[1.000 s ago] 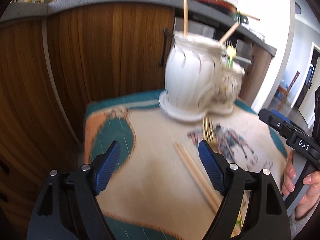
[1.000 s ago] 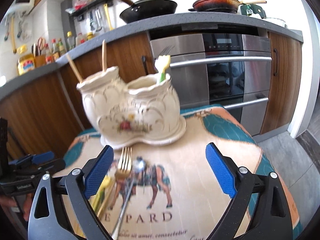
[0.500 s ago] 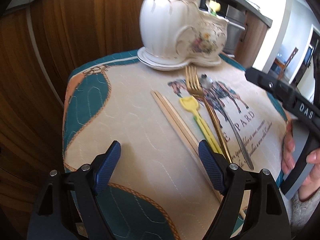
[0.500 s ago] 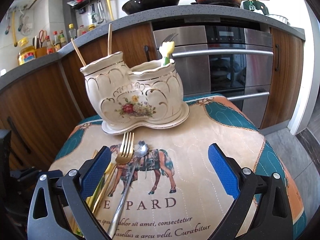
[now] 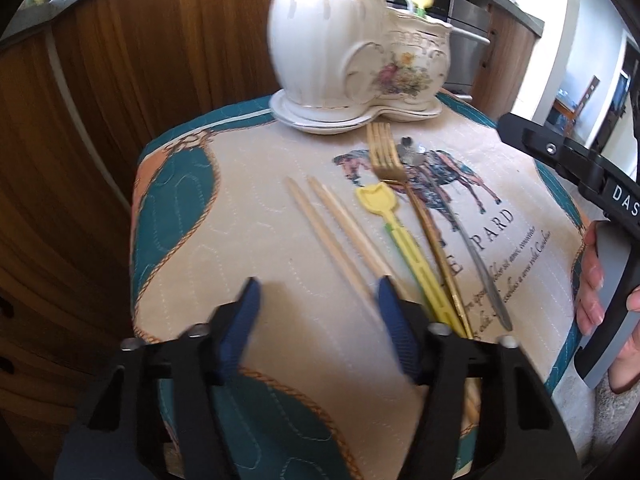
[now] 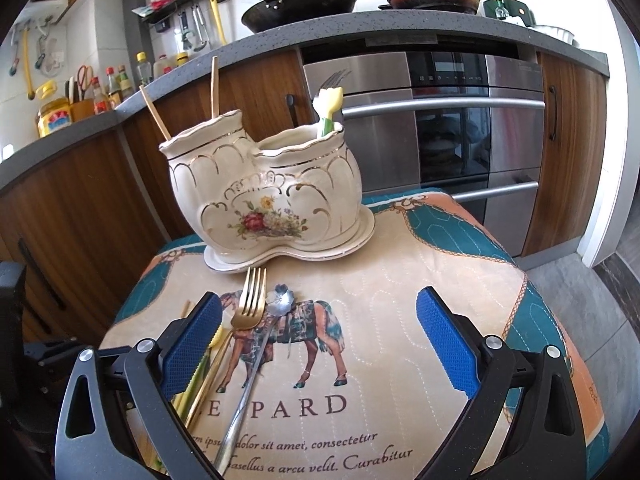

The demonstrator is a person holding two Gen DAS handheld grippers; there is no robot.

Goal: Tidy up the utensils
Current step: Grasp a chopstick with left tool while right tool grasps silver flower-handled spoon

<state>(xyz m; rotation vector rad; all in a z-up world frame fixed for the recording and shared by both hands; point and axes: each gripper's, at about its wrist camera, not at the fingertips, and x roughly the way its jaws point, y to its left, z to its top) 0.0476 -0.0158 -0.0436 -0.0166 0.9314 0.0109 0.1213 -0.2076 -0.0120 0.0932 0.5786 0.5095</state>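
While the utensils lie in a row on the quilted cloth (image 5: 280,240), the left tool (image 5: 316,328) hangs just above their near ends, its blue jaws apart and having just been closing, with nothing pressed between them. A pair of wooden chopsticks (image 5: 332,236) runs ahead of it toward its right finger, whose pad covers their near ends. Further right lie a yellow plastic fork (image 5: 400,236), a gold fork (image 5: 404,196) and a silver spoon (image 5: 460,232). Beyond them, at the far edge of the surface, stands the two-compartment ceramic holder (image 5: 348,48); from the right wrist view its taller pot holds two chopsticks (image 6: 214,88) and its lower one a yellow utensil (image 6: 330,110). The right tool (image 6: 318,344), held in a hand (image 5: 592,272), stands wide open and empty, with the gold fork and spoon just inside its left finger.
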